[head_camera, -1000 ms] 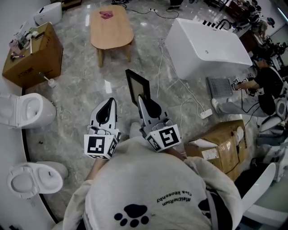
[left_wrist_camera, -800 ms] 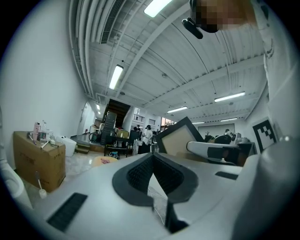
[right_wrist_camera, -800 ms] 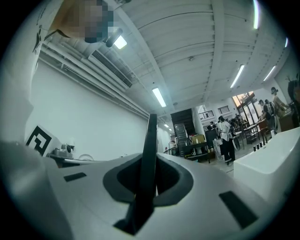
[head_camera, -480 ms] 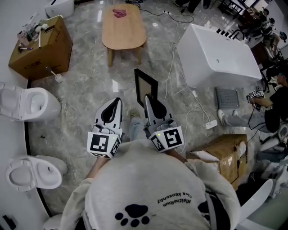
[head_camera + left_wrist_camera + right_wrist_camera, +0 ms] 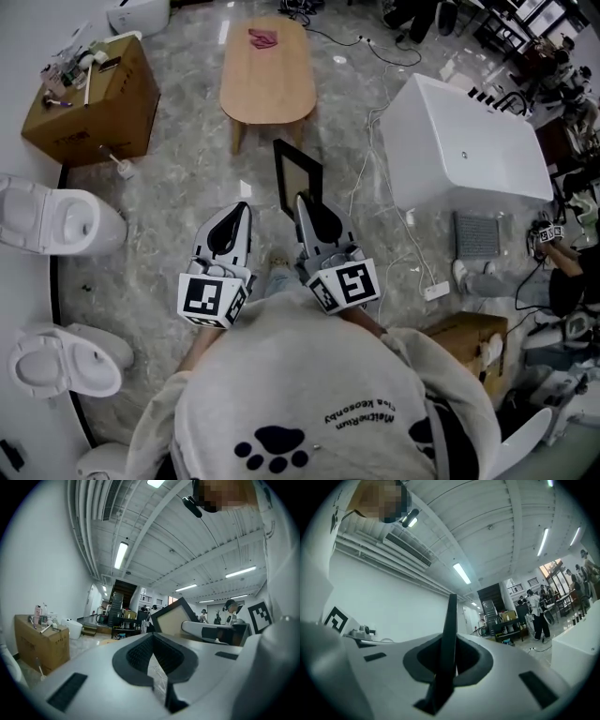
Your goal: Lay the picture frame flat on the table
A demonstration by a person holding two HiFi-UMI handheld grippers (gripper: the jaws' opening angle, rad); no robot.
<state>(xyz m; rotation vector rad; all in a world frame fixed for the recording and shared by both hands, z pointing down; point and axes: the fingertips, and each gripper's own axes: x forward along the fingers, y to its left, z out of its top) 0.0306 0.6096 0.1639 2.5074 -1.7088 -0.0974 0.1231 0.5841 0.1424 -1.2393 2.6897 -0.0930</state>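
We hold the picture frame [image 5: 298,178] upright, the right gripper [image 5: 302,203] clamped on its lower edge; the left gripper [image 5: 240,210] is closed and empty. The wooden table [image 5: 267,84] stands at twelve o'clock. We judge the frame stiff, light and perhaps glazed, so best gripped by its edge.

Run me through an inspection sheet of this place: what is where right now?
Surface: light wooden oval table ahead, a pink item at its far end.
Job's things: black-rimmed picture frame, upright, not yet on the table.
Clutter: brown cardboard box, white toilets, white bathtub.
Grippers: left gripper shut, empty; right gripper shut on the frame.
Cables: white cables across the grey marble floor by the bathtub.
Surroundings: person at right edge.
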